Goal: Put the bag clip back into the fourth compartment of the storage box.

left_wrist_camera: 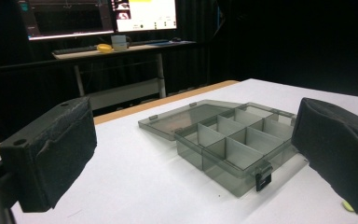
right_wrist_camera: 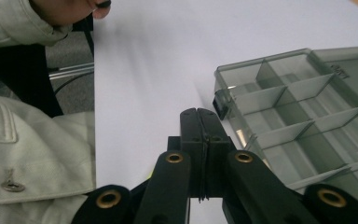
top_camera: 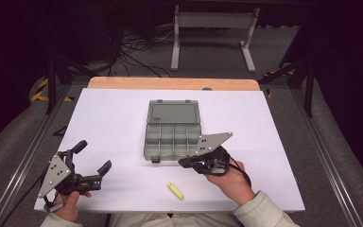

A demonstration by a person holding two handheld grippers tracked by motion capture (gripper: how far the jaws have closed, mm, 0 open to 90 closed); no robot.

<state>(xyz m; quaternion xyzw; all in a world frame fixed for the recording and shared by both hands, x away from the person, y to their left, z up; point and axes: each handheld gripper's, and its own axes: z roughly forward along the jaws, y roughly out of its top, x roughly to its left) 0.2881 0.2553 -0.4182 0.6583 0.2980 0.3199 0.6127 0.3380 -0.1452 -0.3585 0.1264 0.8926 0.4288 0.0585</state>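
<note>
Now | yellow piece (top_camera: pixel 175 191): flat | long axis diagonal (upper-left to lower-right)

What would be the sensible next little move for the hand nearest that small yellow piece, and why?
Probably open the right gripper and lower it toward the yellow piece. Its jaws are pressed together with nothing between them, the piece lies loose on the white table just in front of it, and the compartment box sits open beside it.

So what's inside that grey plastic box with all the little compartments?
Nothing that I can see: the compartments of the open box look empty. The right tool covers its near right corner from above, but its own camera shows bare compartments there.
</note>
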